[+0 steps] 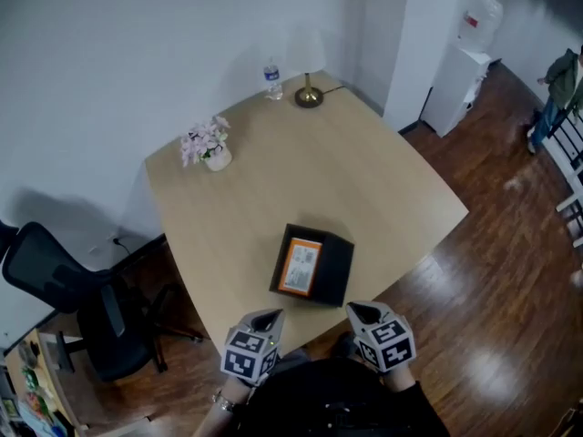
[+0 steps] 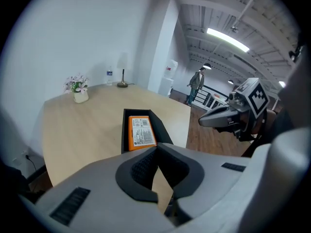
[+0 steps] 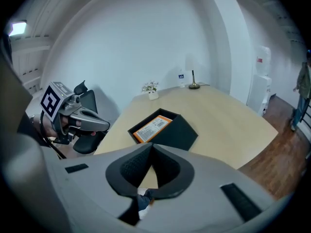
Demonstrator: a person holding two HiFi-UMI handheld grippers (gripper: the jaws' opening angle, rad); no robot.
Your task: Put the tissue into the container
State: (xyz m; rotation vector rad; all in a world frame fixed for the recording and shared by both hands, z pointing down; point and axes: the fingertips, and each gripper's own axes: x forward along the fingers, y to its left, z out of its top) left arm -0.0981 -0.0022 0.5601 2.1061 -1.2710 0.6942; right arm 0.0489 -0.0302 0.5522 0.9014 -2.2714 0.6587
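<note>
A black open container (image 1: 339, 264) sits near the front edge of the light wooden table (image 1: 273, 189). An orange-and-white tissue pack (image 1: 301, 267) lies flat inside it, and shows too in the left gripper view (image 2: 140, 131) and the right gripper view (image 3: 153, 126). My left gripper (image 1: 267, 318) hangs just short of the table's front edge, left of the container, with its jaws shut on nothing (image 2: 157, 149). The right gripper (image 1: 363, 312) hovers on the container's near right side, jaws also shut and empty (image 3: 151, 146). Neither gripper touches the container.
A small flower pot (image 1: 211, 148) stands at the table's far left. A water bottle (image 1: 272, 80) and a lamp (image 1: 308, 82) stand at the far edge by the wall. A black office chair (image 1: 64, 285) is on the left, a water dispenser (image 1: 460, 71) at the back right.
</note>
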